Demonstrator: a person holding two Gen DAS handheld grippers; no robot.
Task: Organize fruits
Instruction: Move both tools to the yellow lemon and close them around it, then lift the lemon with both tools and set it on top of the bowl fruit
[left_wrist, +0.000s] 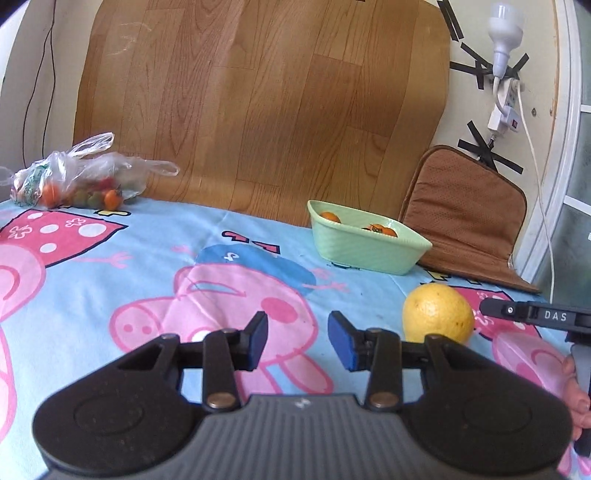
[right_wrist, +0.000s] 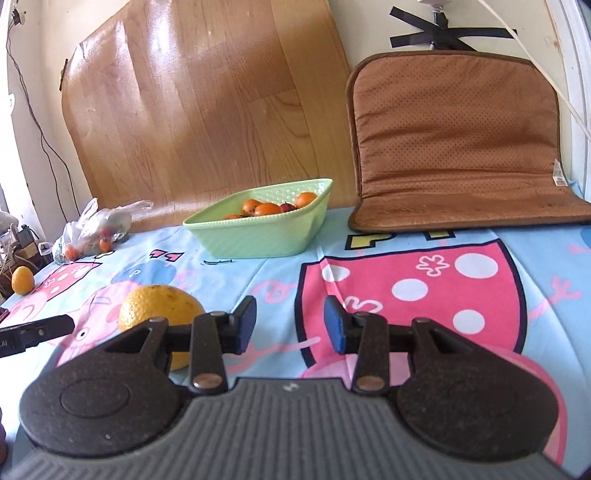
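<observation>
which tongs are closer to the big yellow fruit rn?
Roughly a tie, though the right looks marginally nearer. The yellow fruit sits just left of the right tongs, partly behind their linkage. The left tongs have it just to their right.

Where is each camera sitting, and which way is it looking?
Left wrist view: sits on the left claw, jaws apart and empty, looking across the cartoon bedsheet toward the green basket; fingers show at the right edge.
Right wrist view: sits on the right claw, jaws apart and empty, facing the basket and brown cushion.
Both show: the big yellow citrus, the basket, the bag of small fruit.
</observation>
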